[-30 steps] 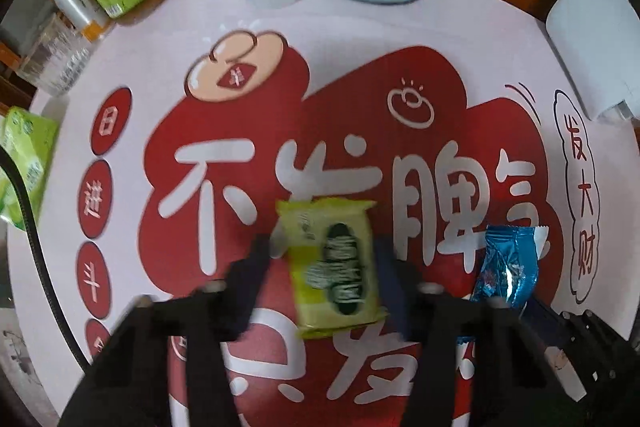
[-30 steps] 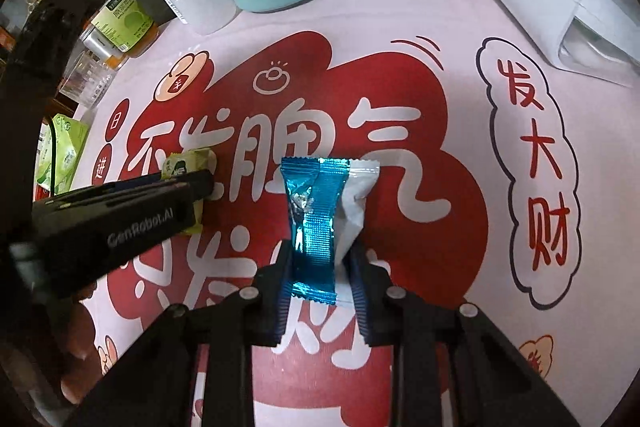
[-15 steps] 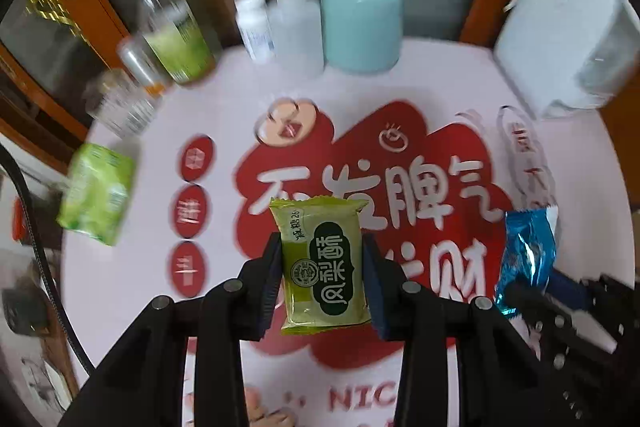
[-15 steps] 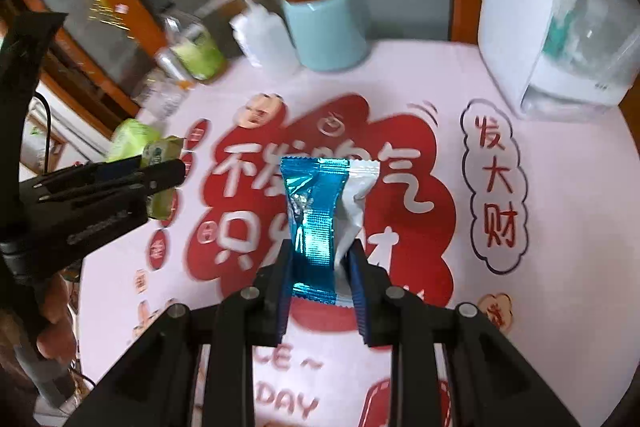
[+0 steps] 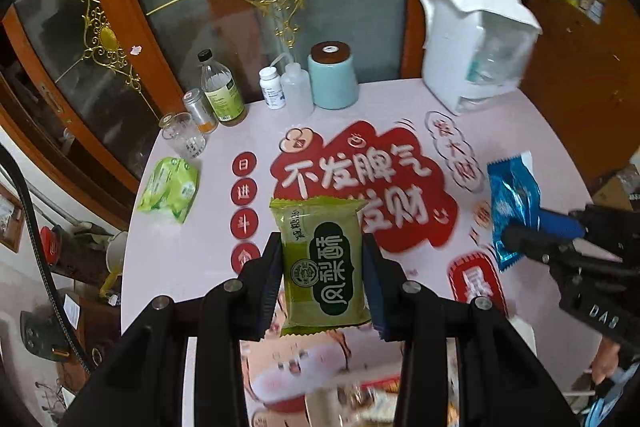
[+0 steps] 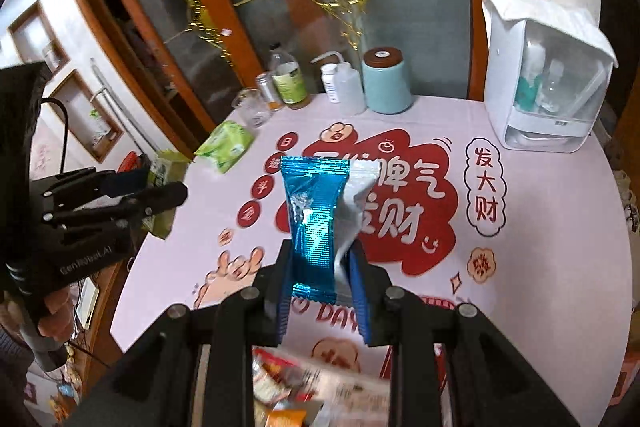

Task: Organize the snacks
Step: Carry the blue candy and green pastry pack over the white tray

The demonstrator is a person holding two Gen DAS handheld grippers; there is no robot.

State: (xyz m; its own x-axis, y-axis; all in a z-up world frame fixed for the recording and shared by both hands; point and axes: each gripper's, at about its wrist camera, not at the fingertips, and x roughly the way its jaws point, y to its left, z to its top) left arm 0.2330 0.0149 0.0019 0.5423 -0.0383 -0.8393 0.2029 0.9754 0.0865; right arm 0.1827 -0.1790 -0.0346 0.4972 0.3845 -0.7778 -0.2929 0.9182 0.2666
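Left claw (image 5: 322, 279): pinches the green snack packet (image 5: 322, 267) by its two side edges, held up in the air above the near part of the tabletop (image 5: 180, 267).
Green snack packet: upright between the fingers, printed face toward the left wrist camera, top seam pointing to the far side.
Right claw (image 6: 320, 279): clamped on the lower part of the blue snack packet (image 6: 314, 219), also raised clear of the tabletop.
Blue snack packet: stands upright out of the fingers, blue foil on the left, a silver-white flap folded out on the right.
From the left wrist view: the right claw (image 5: 520, 239) enters from the right edge with the blue packet (image 5: 514, 203) sticking up from it, well apart from the green one.
From the right wrist view: the left claw (image 6: 168, 187) reaches in from the left, a strip of the green packet (image 6: 164, 171) visible between its fingers.
Tabletop: round, covered with a pale pink cloth bearing red patches and white characters.
Far edge: teal canister (image 5: 333, 75), white squeeze bottle (image 5: 297, 89), small pill bottle (image 5: 272, 87), bottle with a green label (image 5: 222, 95), glass beaker (image 5: 184, 135).
Far right: white box-shaped appliance (image 5: 476, 47).
Left side: green tissue pack (image 5: 170, 189) lying flat.
Near edge: blurred heap of snack wrappers (image 6: 296, 391) below the fingers.
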